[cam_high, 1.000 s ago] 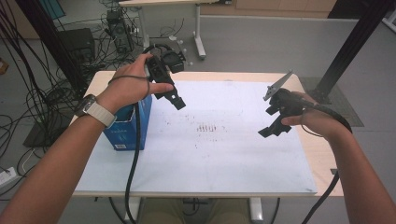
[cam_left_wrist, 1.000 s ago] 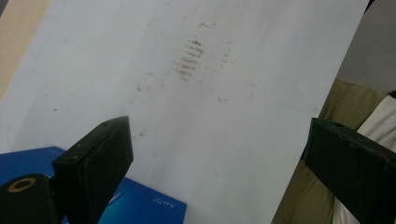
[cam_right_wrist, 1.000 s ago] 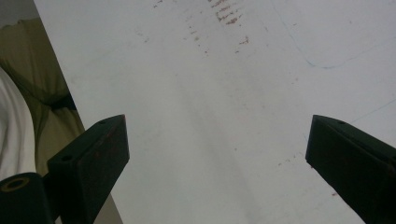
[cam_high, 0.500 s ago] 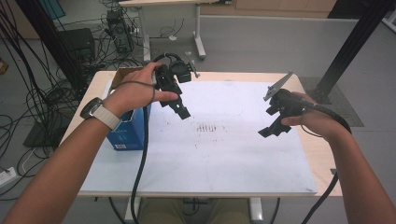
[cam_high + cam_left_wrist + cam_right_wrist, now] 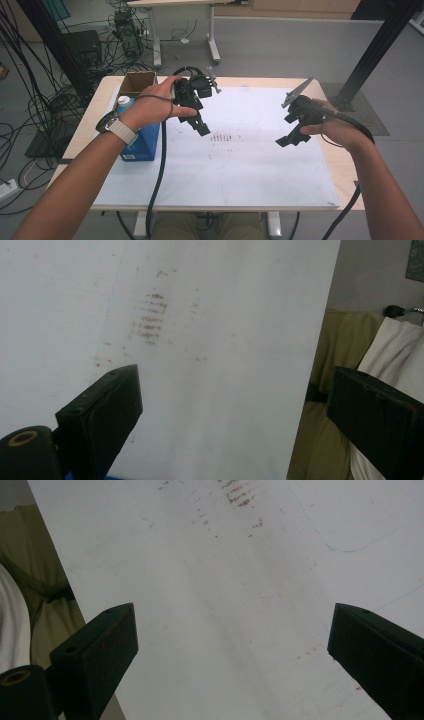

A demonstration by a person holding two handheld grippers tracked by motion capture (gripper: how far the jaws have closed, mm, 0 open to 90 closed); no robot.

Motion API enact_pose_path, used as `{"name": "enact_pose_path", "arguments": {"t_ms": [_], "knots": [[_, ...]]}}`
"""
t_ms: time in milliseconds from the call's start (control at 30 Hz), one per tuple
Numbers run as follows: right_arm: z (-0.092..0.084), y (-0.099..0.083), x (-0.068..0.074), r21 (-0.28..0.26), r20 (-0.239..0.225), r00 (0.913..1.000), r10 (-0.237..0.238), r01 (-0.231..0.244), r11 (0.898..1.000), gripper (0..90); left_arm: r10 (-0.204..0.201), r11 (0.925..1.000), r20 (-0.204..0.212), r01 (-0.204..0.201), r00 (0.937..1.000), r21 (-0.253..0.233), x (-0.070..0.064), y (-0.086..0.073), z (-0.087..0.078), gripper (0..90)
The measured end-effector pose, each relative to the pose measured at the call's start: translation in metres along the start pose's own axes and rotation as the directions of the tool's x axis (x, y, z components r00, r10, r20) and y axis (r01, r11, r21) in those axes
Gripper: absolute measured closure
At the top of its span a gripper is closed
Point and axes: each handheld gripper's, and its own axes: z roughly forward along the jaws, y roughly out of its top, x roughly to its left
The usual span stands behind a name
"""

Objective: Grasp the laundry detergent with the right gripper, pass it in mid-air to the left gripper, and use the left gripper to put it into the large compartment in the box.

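Black left gripper (image 5: 201, 128) and black right gripper (image 5: 288, 140), matt, at frame centre and right. White table sheet (image 5: 235, 165) below, flecked with rows of reddish-brown marks (image 5: 225, 137) at centre. Blue carton (image 5: 145, 142) at left, white-capped bottle (image 5: 123, 102) and brown cardboard box (image 5: 136, 83) above it. Pale wooden table edge (image 5: 345, 165) around.

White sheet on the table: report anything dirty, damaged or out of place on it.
The white sheet carries a patch of short reddish-brown smear marks near its middle, with scattered specks around. Otherwise it lies flat and undamaged.
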Motion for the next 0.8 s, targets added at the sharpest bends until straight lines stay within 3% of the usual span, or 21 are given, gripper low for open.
{"name": "enact_pose_path", "arguments": {"t_ms": [800], "knots": [[-0.0022,-0.0027,0.0007,-0.005,0.006,1.0000,-0.004,0.004,1.000,5.8,-0.014,0.9999,0.003,0.014,0.9999,0.002,0.0010,-0.0001,0.0034,8.2]]}}
